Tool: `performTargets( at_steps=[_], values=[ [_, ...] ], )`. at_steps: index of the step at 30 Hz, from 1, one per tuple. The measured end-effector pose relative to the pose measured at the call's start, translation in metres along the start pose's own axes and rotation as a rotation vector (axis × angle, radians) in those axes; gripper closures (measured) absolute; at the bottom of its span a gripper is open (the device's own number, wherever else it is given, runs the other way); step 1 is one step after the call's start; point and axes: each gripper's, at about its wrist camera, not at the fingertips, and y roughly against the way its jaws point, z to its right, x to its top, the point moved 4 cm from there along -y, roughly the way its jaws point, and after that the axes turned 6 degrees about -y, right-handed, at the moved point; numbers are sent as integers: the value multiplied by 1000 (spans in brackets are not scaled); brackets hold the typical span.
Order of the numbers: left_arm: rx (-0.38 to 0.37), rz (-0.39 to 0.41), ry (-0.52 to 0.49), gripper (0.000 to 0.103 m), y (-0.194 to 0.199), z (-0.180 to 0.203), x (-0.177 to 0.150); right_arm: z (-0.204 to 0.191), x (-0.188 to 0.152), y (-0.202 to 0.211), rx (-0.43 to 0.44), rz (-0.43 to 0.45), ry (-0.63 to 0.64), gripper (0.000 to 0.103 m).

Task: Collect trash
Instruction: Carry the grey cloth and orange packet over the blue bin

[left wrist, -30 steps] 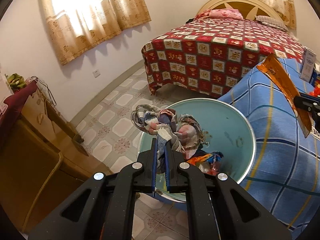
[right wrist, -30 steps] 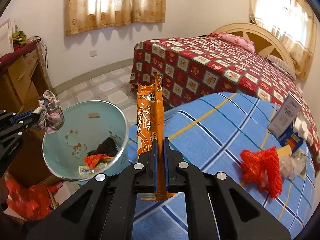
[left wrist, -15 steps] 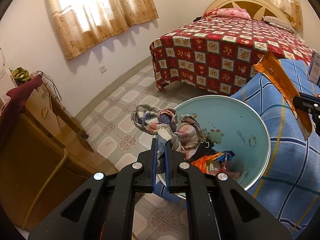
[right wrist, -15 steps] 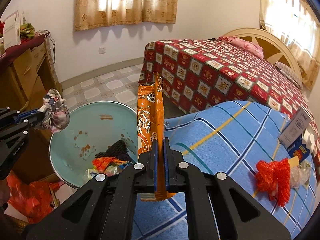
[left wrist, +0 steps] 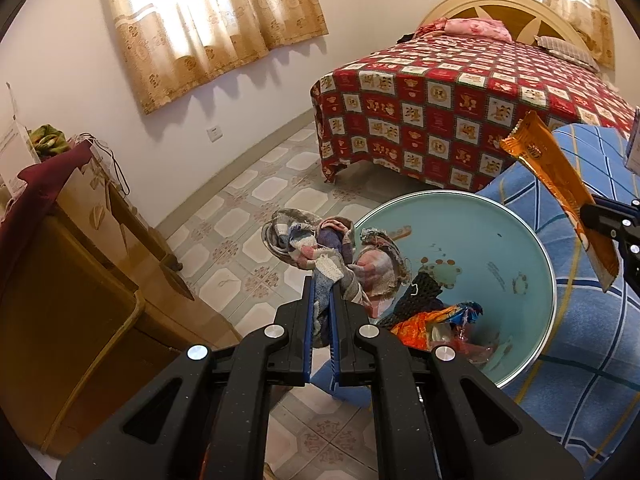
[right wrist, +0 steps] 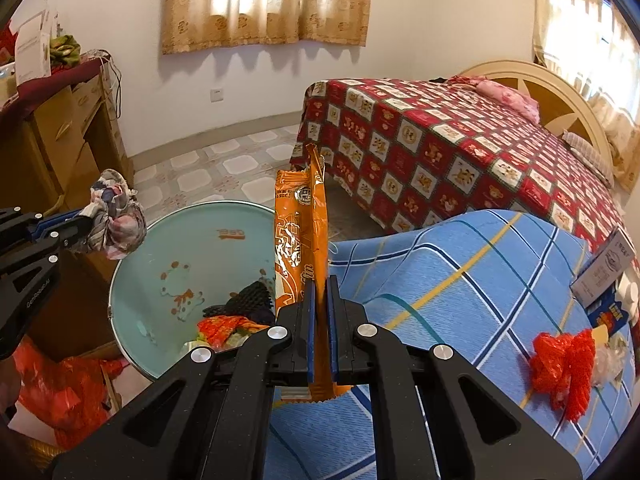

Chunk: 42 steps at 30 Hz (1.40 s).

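Note:
My left gripper (left wrist: 321, 284) is shut on a crumpled, multicoloured rag (left wrist: 320, 248), held over the near left rim of a pale blue bin (left wrist: 512, 248). The same rag (right wrist: 116, 224) and left gripper (right wrist: 78, 226) show at the left of the right wrist view. My right gripper (right wrist: 319, 284) is shut on a long orange snack wrapper (right wrist: 298, 240) that stands upright just right of the bin (right wrist: 160, 248). That wrapper (left wrist: 560, 184) hangs over the bin's right rim in the left wrist view. The bin holds orange wrappers and a black mesh piece (right wrist: 248, 298).
A blue checked cover (right wrist: 460, 280) lies right of the bin, with red netting (right wrist: 560, 364), a clear bag and small boxes (right wrist: 604, 280) on it. A red patterned bed (left wrist: 460, 112) stands behind. A wooden desk (left wrist: 80, 260) is at the left. A red bag (right wrist: 60, 388) lies on the floor.
Both grippers drifted a little, and the bin now sits further right in the left wrist view and nearer in the right wrist view. Both grips are unchanged.

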Motion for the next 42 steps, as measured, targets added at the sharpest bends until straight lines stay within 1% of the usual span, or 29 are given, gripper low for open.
performTargets(
  at_steps=[12,27,42],
  values=[
    [0,4,16,97,1,-2,1,-12,1,-1,18,2,14,97],
    [-8,4,14,97,2,-1,0,-16,2,-1,22,0,18,97],
    [-21,2,15,97,-1,2,1,-29,2,-3,31,-4,30,97]
  ],
)
